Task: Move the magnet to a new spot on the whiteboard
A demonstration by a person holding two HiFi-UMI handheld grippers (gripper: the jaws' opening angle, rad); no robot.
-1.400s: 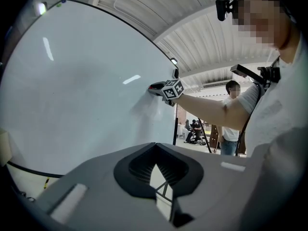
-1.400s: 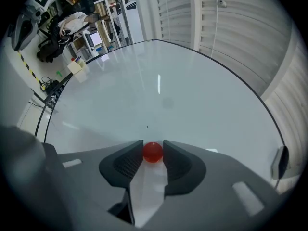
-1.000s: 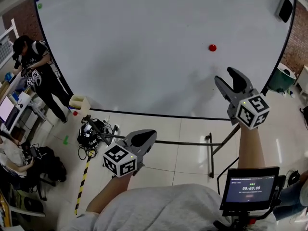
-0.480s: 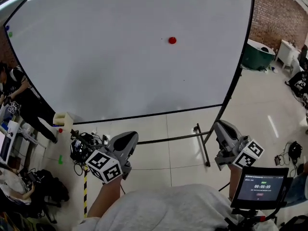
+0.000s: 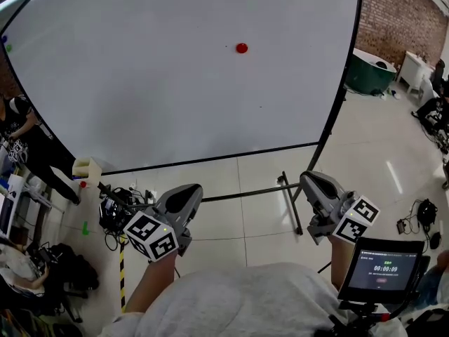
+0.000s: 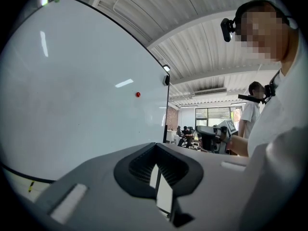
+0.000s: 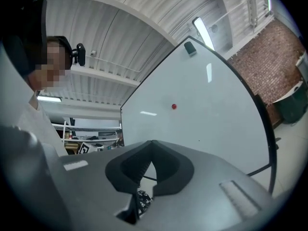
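Note:
A small red magnet [image 5: 241, 48] sticks to the upper middle of the big whiteboard [image 5: 161, 97]; it also shows in the left gripper view [image 6: 138, 95] and the right gripper view [image 7: 173, 107]. My left gripper [image 5: 188, 192] hangs low over the floor, well below the board, its jaws together and empty [image 6: 155, 147]. My right gripper [image 5: 309, 182] is also down low, off the board's lower right corner, shut with nothing between its jaws [image 7: 151, 143]. Neither gripper is near the magnet.
The board's stand leg [image 5: 287, 202] crosses the floor between the grippers. A cable pile [image 5: 116, 206] and yellow-black tape [image 5: 121, 272] lie at left, near a person [image 5: 21, 139]. A green bin [image 5: 372, 72] stands right. A small screen [image 5: 382, 267] sits at lower right.
The right gripper, raised near the board with jaws apart a second ago, has dropped below the board and shut. The head view swung right. The magnet stays on the board.

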